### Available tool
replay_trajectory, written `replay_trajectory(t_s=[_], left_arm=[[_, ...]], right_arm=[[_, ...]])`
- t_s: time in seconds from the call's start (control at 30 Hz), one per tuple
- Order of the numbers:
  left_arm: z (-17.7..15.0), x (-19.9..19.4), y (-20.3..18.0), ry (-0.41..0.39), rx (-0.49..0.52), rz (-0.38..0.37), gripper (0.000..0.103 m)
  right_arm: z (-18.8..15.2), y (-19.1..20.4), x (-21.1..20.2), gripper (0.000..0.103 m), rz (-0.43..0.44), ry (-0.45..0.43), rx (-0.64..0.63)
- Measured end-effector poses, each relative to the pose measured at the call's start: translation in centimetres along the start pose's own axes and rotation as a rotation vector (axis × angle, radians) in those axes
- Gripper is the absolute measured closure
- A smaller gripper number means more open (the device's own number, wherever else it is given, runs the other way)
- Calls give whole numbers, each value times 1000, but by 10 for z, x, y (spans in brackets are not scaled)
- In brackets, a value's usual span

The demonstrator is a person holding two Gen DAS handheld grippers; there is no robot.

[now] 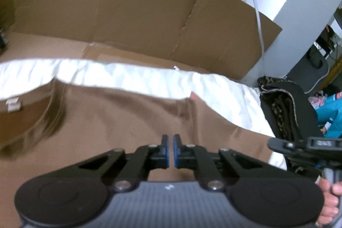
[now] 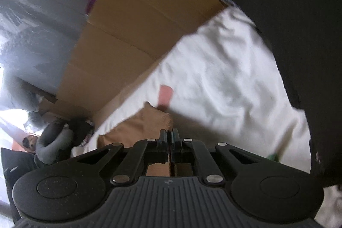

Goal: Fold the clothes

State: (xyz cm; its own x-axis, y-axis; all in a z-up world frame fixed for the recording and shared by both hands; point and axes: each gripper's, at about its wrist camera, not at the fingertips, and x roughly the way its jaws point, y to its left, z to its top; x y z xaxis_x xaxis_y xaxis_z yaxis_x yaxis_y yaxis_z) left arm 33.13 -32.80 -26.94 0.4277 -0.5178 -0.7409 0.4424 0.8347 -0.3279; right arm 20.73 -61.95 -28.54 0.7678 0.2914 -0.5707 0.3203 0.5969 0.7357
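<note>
Brown garment (image 1: 128, 121) spread over white sheet (image 1: 132, 78), cardboard (image 1: 119, 5) behind sheet. Left claw (image 1: 170, 142) clenched above garment, nothing visibly pinched. Right claw (image 2: 170, 136) clamped on garment's corner (image 2: 145, 123), above sheet.

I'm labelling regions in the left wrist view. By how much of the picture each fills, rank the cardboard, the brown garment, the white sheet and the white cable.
1. cardboard and brown garment: about alike, and the garment lies nearer the camera, so no ranking.
2. white sheet
3. white cable
</note>
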Motion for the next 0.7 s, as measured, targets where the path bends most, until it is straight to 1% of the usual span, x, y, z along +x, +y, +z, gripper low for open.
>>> replay_trajectory(t_s=[0.23,0.33,0.47,0.7], left_arm=[[25,34,-3,37,5,14,101],[32,49,-5,62,18,26,103],[42,68,-6,73,20,24,103],[53,91,2,82,-87,6,103]], right_arm=[[8,6,-14,103,61,-16,26],[11,11,-13,103,85,-10,37],[13,16,-11,103,119,-15,53],[15,25,-6,103,184,-14,54]])
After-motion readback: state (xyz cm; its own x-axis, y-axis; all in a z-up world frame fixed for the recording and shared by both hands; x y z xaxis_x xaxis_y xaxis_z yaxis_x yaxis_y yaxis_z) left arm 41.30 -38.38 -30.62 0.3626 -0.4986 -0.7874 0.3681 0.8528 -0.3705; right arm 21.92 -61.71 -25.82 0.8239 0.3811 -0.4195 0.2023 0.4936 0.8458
